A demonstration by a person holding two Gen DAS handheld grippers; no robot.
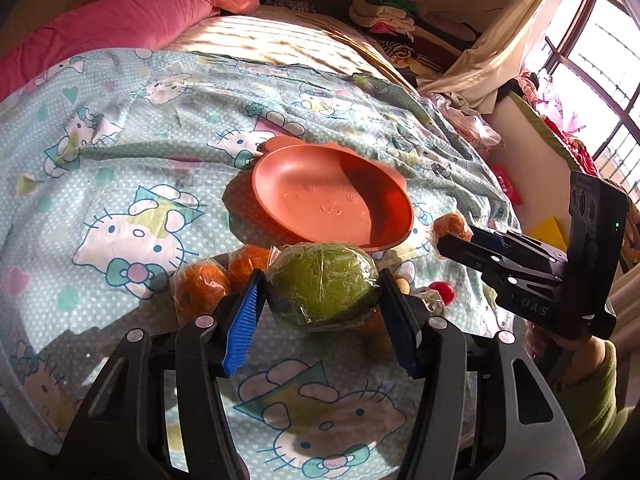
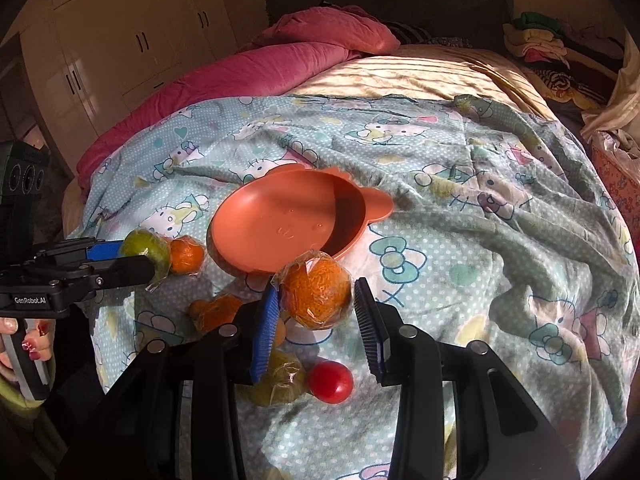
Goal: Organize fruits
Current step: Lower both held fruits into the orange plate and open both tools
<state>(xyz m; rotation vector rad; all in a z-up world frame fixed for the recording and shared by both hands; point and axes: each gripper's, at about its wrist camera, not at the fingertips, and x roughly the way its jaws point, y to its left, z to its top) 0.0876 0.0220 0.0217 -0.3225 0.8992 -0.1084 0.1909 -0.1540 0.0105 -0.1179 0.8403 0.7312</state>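
Both claws hold wrapped fruit above the bedsheet: the left gripper (image 1: 322, 294) clamps a green fruit (image 1: 323, 285), the right gripper (image 2: 316, 306) an orange (image 2: 317, 294). The pink plate (image 1: 394, 204) lies just ahead of each, nearer the right claw.

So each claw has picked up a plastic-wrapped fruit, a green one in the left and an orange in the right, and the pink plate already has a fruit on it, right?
Not quite: the pink plate has no fruit on it, as the right wrist view shows. The rest holds: the left claw grips the wrapped green fruit, and the right claw grips the wrapped orange.
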